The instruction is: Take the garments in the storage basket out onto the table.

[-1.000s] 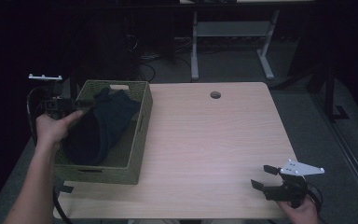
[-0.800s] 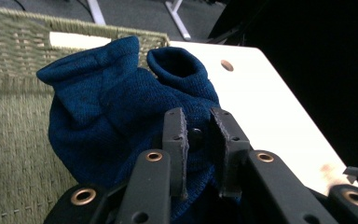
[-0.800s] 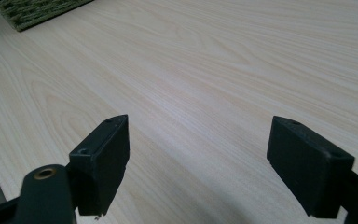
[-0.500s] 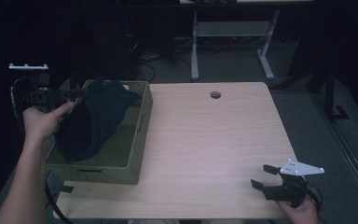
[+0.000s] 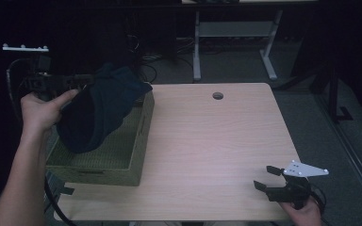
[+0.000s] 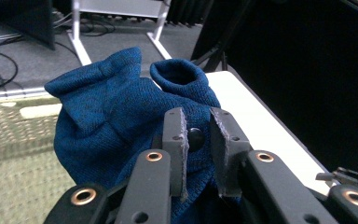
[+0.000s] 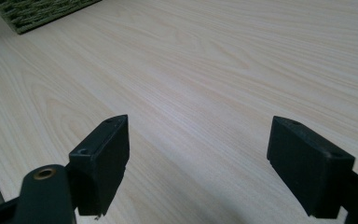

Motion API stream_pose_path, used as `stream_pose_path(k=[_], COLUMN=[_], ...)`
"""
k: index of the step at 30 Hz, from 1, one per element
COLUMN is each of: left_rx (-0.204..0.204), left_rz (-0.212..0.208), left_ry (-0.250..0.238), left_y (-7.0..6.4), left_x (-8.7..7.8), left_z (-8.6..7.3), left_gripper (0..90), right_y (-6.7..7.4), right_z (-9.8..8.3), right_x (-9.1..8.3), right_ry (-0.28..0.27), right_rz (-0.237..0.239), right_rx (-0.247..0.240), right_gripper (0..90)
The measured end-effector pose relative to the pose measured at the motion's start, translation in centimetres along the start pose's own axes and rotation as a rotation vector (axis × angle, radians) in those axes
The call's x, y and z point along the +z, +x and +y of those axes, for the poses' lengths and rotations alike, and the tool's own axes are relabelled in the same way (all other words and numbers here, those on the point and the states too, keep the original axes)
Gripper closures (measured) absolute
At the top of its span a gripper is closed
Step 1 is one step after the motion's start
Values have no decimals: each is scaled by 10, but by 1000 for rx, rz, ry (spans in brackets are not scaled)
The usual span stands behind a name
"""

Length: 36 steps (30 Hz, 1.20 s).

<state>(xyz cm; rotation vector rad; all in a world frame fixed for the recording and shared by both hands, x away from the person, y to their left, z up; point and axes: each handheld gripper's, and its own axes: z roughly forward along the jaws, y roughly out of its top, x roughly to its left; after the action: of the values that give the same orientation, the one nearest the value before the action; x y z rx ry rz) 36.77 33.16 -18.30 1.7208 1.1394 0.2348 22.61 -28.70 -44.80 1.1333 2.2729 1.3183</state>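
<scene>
Lifting step: dark blue knit garment (image 5: pixel 96 110) is being drawn out of the basket (image 5: pixel 132 155) at the desk's (image 5: pixel 217 155) left edge.
Garment position: hanging above the basket, lower end inside.
Left gripper (image 6: pixel 196 140): jaws clamped on the knit.
Right gripper (image 5: pixel 267 178): jaws apart, idle near the front right corner.
Next move, judged: raise until the fabric clears the rim, then carry toward bare desk.

The left forearm reaches up along the bench's left edge, its hand (image 5: pixel 40 110) wrapped around the left gripper (image 5: pixel 82 80), held raised near the far-left corner and pointing right. Its jaws stand nearly closed, pinching blue knit fabric (image 6: pixel 121 121). The right hand (image 5: pixel 304 214) holds the right gripper (image 5: pixel 264 178) low at the near-right corner, jaws wide apart, pointing left.
</scene>
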Motion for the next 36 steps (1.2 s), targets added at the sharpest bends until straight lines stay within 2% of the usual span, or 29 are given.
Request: stream_pose_path(k=[1, 4, 5, 6, 13, 18, 26, 31, 35, 36], left_rx=[0, 27, 27, 46, 92, 120, 132, 145, 133, 127], left_rz=[0, -18, -18, -28, -75, -114, -181, -205, -219, -225], left_ry=[0, 15, 15, 25, 44, 65, 113, 143, 149, 161], left_y=[0, -15, -15, -23, -51, -70, -93, -107, -111, -114], left_x=[0, 8, 8, 14, 34, 54, 93, 116, 127, 136], left_z=[0, 6, 6, 10, 20, 23, 16, 11, 7, 4], left_gripper=[771, 771, 771, 771, 771, 771, 771, 771, 771, 771], right_y=[0, 0, 0, 0, -1, -2, -4, -4, -5, -5], right_z=[0, 0, 0, 1, 1, 1, 1, 1, 1, 1], right_x=[0, 0, 0, -1, -2, -3, -6, -7, -8, -9], right_ry=[0, -3, -3, -4, -8, -18, -27, -29, -34, -35], right_rz=[0, -2, -2, -2, -3, -5, -9, -11, -10, -12], right_rx=[0, -2, -2, 2, 4, 6, 3, 4, 3, 7], right_gripper=[207, 206, 206, 207, 206, 206, 206, 206, 206, 206])
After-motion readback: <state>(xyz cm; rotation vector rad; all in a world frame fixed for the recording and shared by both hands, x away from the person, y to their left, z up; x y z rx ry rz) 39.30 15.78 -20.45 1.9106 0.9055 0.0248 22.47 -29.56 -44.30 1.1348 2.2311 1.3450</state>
